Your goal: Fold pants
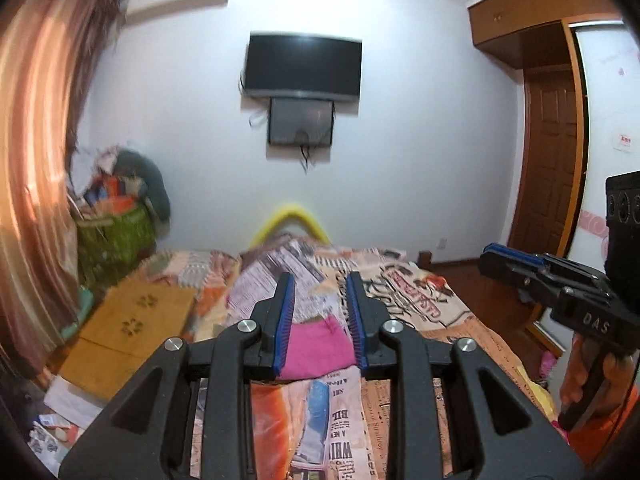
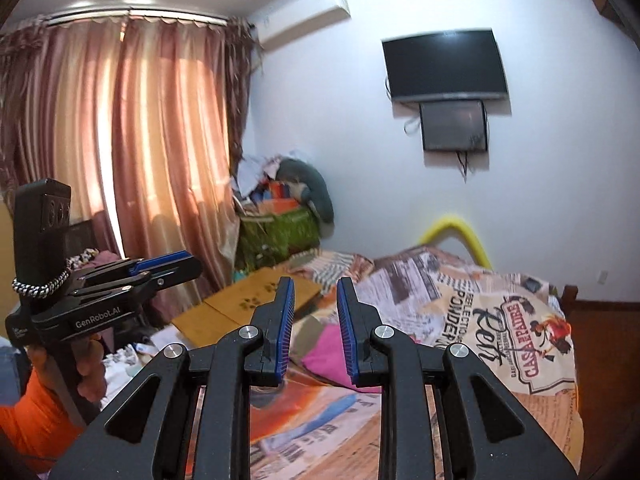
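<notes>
Pink pants (image 1: 318,346), newspaper-print bedspread (image 1: 420,304), blue-padded black claws (image 1: 320,280)

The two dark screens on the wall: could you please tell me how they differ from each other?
The television is the larger, wider one and is mounted higher; the smaller screen hangs directly beneath it, touching its lower edge. The television looks uniformly black, while the smaller screen shows greyer reflections. Cables dangle below the smaller screen; none show below the television itself. Both are rectangular, switched off and fixed to the same white wall.

Left gripper (image 1: 320,280) is held level, jaws parted, nothing between them. Right gripper (image 2: 316,286) likewise spread and empty, at the left's 3 o'clock, both pointing toward 12.
</notes>
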### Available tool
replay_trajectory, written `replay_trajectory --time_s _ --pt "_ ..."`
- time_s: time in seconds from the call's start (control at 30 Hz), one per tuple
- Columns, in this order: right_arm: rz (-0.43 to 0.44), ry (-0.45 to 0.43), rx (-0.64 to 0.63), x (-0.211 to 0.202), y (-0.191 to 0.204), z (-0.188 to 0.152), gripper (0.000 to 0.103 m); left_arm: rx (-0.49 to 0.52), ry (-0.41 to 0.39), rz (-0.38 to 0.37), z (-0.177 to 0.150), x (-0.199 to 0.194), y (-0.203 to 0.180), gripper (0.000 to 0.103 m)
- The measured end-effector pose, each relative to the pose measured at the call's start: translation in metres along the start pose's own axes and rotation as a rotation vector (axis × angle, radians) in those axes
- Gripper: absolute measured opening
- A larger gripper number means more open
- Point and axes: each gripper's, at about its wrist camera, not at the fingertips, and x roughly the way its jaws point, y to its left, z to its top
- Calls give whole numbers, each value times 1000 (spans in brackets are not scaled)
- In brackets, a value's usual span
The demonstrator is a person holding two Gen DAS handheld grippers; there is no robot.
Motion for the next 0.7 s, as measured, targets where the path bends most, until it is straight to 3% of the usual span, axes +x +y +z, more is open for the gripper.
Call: replay_trajectory --time_s 0.07,0.13,0.23,0.3,0.37,0.53,0.7 --pt "-7 -32 -3 -13 10 -5 39 22 -36 16 -3 -20 -10 34" --pt "-30 -61 -8 -21 18 -10 52 21 -56 13 -7 -33 -14 47" --pt "-67 -74 -20 -28 26 -16 55 32 -83 30 -13 -48 -20 56" --pt "-76 -79 -9 -31 27 -18 66 36 -87 36 -17 -54 -22 73" --pt "-89 -91 -5 -35 28 -21 76 32 -90 31 -21 -59 -23 78" --pt "-128 -101 -23 -44 36 -21 89 24 -107 41 -26 -68 -23 100" --pt "-150 -123 -34 -50 39 -20 103 24 -120 46 -28 -73 -23 102"
